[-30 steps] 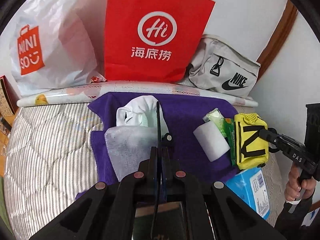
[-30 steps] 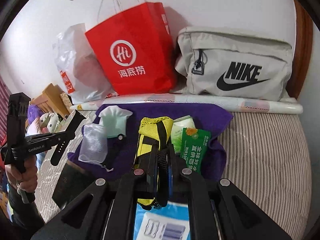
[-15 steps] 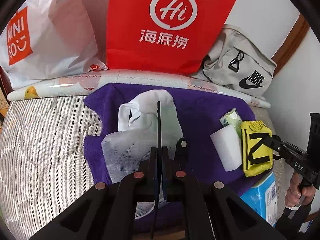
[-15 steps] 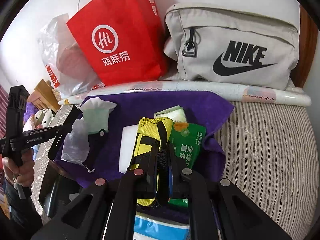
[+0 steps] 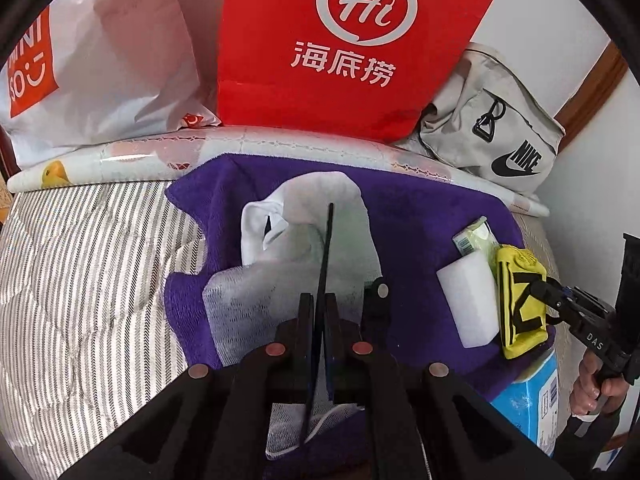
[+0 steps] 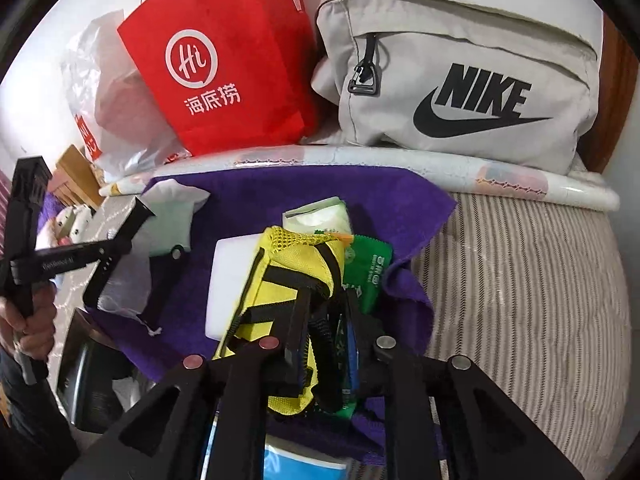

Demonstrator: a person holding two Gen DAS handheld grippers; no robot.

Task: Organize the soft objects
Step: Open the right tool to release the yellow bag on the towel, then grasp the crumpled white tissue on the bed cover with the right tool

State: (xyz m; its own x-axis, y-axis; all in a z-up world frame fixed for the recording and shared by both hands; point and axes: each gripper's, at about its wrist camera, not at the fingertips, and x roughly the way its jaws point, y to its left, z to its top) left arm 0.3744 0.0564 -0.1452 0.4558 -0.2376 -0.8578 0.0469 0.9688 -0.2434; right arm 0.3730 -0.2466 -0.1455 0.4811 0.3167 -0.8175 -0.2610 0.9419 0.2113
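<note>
A purple towel (image 5: 420, 224) lies on the striped mattress and carries the soft items. My left gripper (image 5: 318, 304) is shut on a thin black flat strip (image 5: 327, 248) that stands edge-on above a white mesh pouch (image 5: 248, 304) and a white sock (image 5: 280, 216). My right gripper (image 6: 324, 300) is shut on the black strap of a yellow mesh pouch (image 6: 296, 264), which also shows in the left wrist view (image 5: 520, 292). A white sponge block (image 5: 468, 304) lies left of the yellow pouch. A green packet (image 6: 368, 272) and a tissue pack (image 6: 320, 216) lie beside it.
A red paper bag (image 5: 344, 40), a white plastic bag (image 5: 100, 52) and a grey Nike bag (image 6: 460, 80) stand against the wall behind a rolled sheet (image 5: 120, 160). A blue box (image 5: 532, 404) sits at the towel's near right corner. Striped mattress (image 6: 520, 280) extends to the right.
Both grippers have moved forward over the towel, toward the bags. The right gripper has carried the yellow pouch further onto the towel, beside the white sponge. Both stay shut.
</note>
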